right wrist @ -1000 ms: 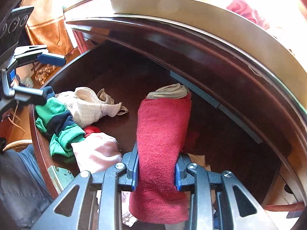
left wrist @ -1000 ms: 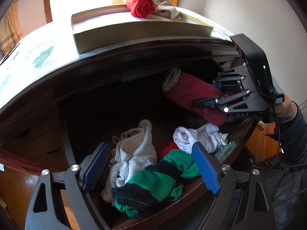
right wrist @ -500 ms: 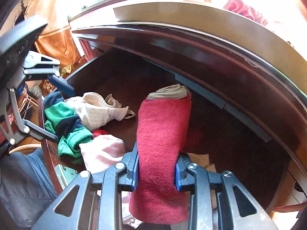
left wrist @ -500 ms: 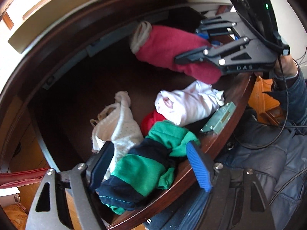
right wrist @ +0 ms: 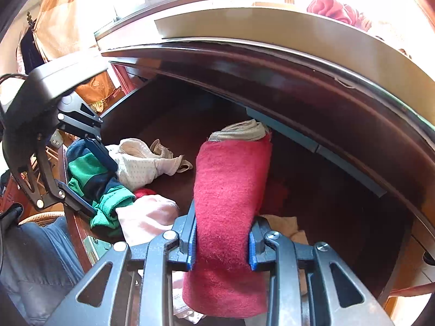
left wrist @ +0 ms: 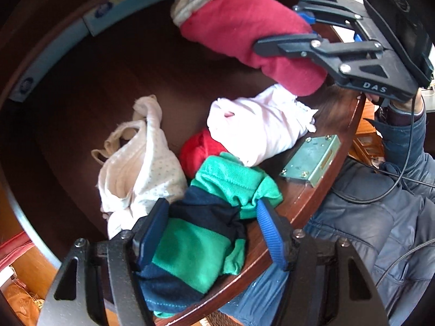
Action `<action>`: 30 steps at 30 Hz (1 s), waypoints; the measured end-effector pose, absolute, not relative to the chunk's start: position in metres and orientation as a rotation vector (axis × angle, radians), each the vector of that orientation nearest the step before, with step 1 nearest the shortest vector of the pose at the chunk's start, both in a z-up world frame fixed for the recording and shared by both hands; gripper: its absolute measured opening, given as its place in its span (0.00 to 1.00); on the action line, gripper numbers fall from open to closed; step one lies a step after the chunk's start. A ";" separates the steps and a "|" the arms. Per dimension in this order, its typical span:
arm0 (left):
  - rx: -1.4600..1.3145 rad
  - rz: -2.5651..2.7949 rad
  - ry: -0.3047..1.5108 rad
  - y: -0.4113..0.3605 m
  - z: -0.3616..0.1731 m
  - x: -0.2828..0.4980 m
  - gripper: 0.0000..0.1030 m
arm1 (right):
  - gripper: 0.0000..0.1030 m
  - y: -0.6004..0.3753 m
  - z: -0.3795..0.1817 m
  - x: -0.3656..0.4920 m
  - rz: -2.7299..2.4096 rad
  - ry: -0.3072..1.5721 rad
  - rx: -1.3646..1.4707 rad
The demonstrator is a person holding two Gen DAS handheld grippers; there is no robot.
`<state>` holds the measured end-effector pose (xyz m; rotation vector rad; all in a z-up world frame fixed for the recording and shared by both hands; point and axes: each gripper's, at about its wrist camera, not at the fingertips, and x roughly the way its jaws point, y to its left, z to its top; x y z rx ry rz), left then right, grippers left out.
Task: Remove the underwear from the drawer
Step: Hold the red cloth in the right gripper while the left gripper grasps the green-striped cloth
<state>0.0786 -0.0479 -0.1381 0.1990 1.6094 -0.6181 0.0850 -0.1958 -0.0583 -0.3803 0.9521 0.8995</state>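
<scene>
Descent of left hand-held gripper since a second ago: jaws closing around green-and-navy underwear at drawer front, not yet pinched. Right hand-held gripper clamps red roll above drawer.

Right gripper: blue pads clamped on rolled red underwear, grey waistband end pointing toward drawer back. Left gripper at drawer's left front corner, jaws closing around green-and-navy striped underwear. Cream dotted garment beside it; pale pink garment near front edge.
</scene>
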 end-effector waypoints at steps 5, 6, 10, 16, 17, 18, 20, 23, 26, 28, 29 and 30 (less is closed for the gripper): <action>0.177 -0.631 1.633 -0.056 -0.151 0.083 0.66 | 0.30 -0.196 -0.060 0.087 0.907 0.971 -0.359; 0.171 -0.631 1.627 -0.057 -0.152 0.083 0.68 | 0.30 -0.196 -0.060 0.088 0.907 0.974 -0.356; 0.160 -0.622 1.581 -0.050 -0.150 0.075 0.51 | 0.30 -0.196 -0.059 0.089 0.910 0.985 -0.348; 0.154 -0.600 1.468 -0.028 -0.135 0.053 0.27 | 0.30 -0.196 -0.059 0.090 0.907 0.990 -0.338; 0.147 -0.595 1.446 -0.026 -0.133 0.050 0.26 | 0.30 -0.196 -0.060 0.090 0.906 0.989 -0.338; 0.141 -0.589 1.422 -0.024 -0.131 0.046 0.26 | 0.30 -0.196 -0.060 0.091 0.905 0.990 -0.336; 0.108 -0.581 1.378 -0.017 -0.128 0.041 0.26 | 0.30 -0.197 -0.060 0.091 0.901 0.988 -0.336; 0.072 -0.568 1.320 -0.010 -0.124 0.032 0.25 | 0.30 -0.196 -0.060 0.090 0.892 0.982 -0.336; 0.016 -0.559 1.273 -0.004 -0.122 0.019 0.25 | 0.30 -0.196 -0.059 0.089 0.886 0.978 -0.331; -0.033 -0.550 1.231 0.007 -0.118 0.015 0.25 | 0.30 -0.197 -0.059 0.089 0.882 0.977 -0.325; -0.057 -0.544 1.211 0.012 -0.116 0.017 0.25 | 0.30 -0.197 -0.059 0.089 0.880 0.976 -0.321; -0.081 -0.536 1.192 0.019 -0.115 0.022 0.25 | 0.30 -0.197 -0.059 0.089 0.878 0.976 -0.318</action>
